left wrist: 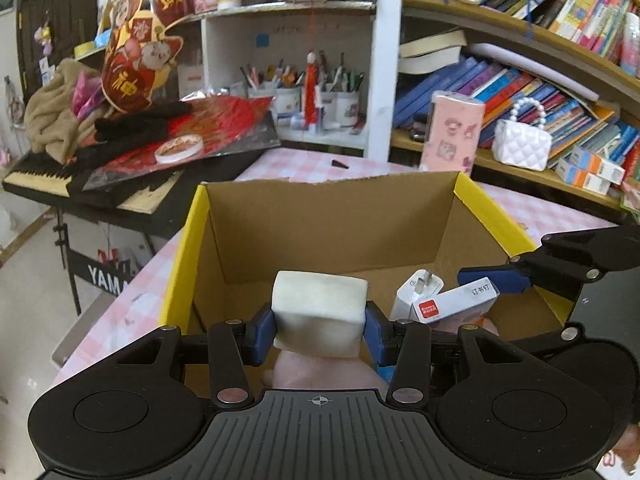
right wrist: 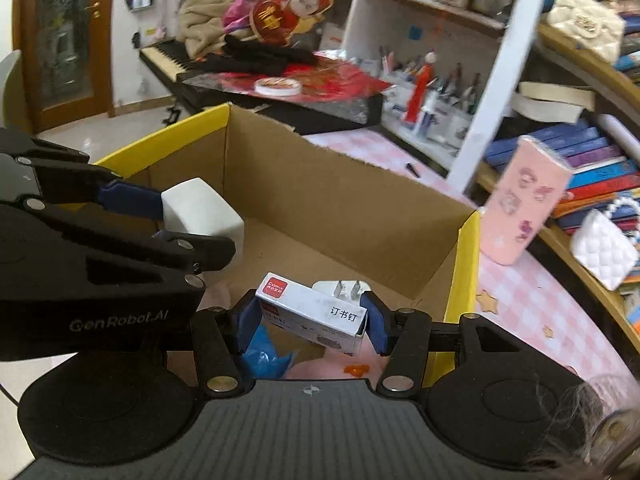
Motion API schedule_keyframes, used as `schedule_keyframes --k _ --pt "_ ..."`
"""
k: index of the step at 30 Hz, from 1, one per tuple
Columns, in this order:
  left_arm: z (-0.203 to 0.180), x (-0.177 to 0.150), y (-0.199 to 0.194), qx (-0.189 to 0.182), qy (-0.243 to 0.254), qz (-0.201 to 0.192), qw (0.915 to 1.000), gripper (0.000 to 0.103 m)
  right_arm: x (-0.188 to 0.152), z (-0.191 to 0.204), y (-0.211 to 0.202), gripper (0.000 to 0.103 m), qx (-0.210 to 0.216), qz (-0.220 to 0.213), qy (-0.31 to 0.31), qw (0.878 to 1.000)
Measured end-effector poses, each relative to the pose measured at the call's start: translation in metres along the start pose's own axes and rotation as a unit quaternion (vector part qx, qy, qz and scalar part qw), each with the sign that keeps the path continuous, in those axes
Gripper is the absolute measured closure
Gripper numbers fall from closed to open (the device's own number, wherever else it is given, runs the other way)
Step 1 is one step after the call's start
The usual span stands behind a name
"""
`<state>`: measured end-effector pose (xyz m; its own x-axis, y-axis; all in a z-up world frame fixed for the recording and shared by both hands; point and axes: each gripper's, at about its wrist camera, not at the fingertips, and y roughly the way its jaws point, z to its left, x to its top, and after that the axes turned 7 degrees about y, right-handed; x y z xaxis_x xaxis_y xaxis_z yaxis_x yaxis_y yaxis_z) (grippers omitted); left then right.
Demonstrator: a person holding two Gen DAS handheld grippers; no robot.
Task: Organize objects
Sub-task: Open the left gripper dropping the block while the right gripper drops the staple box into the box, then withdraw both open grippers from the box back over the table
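Holding: both grippers have something clamped above an open cardboard box [left wrist: 332,216] with yellow edges.
Left gripper [left wrist: 320,330]: jaws closed in on a white block [left wrist: 318,312]; the blue pads press its left and right sides, so it is gripped, not loose.
White block, place: raised above the near part of the box, over something pink that lies under it; in the right wrist view the block [right wrist: 202,212] sticks out past the blue fingertip of the left gripper [right wrist: 160,216].
Right gripper [right wrist: 312,322]: jaws about half open, pads set against the two ends of a small white staple box [right wrist: 314,312] with a red label on one end.
Staple box, place: held tilted over the near right part of the cardboard box; in the left wrist view it [left wrist: 456,300] shows at the tip of the right gripper [left wrist: 486,282].
White plug [right wrist: 346,290]: its two prongs show just behind the staple box; whether it touches the box I cannot tell.
Inside the box, below the right gripper: a crumpled blue piece [right wrist: 266,354] and a pink thing with a small orange bit.
Box, place: on a pink checked tablecloth [right wrist: 516,296], near a pink cup [right wrist: 524,204].
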<state>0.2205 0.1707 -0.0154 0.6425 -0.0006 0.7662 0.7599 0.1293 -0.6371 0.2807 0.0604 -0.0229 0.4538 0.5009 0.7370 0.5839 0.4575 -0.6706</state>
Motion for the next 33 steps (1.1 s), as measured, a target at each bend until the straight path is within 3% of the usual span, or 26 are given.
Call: schedule_keyframes --k 3,11,13,14,15,17,21,26,33 --pt "0.006 0.001 0.008 0.008 -0.001 0.009 0.9999 0.057 0.008 -0.002 0.009 0.052 0.013 0.019 -0.004 1.000" --pt "0.012 0.003 0.015 -0.001 -0.010 0.010 0.9999 0.055 0.014 0.004 0.016 0.051 0.000 0.031 -0.018 0.999" --pt "0.013 0.003 0.010 -0.009 -0.012 0.000 0.9999 0.050 0.014 0.003 0.015 0.050 -0.001 0.029 -0.015 0.999" --pt "0.013 0.003 0.005 -0.015 -0.014 -0.014 0.9997 0.043 0.013 0.003 0.014 0.047 -0.002 0.027 -0.013 1.000" --pt "0.013 0.003 0.001 -0.018 -0.017 -0.026 0.9994 0.028 0.013 0.003 0.012 0.040 -0.005 0.024 -0.012 1.000" --pt "0.013 0.005 -0.011 -0.014 -0.020 -0.052 0.9983 0.017 0.012 0.003 0.004 0.033 -0.010 0.006 -0.006 1.000" --pt "0.010 0.011 -0.032 -0.010 -0.009 -0.085 0.9963 0.017 0.012 0.003 -0.020 0.033 -0.016 -0.037 0.011 0.999" --pt "0.014 0.009 -0.065 -0.007 -0.032 -0.121 0.9921 0.017 0.007 -0.002 -0.055 0.033 -0.042 -0.083 0.055 0.994" --pt "0.017 -0.014 -0.099 -0.003 -0.049 -0.131 0.9902 0.016 -0.015 -0.003 -0.100 0.033 -0.079 -0.119 0.125 0.982"
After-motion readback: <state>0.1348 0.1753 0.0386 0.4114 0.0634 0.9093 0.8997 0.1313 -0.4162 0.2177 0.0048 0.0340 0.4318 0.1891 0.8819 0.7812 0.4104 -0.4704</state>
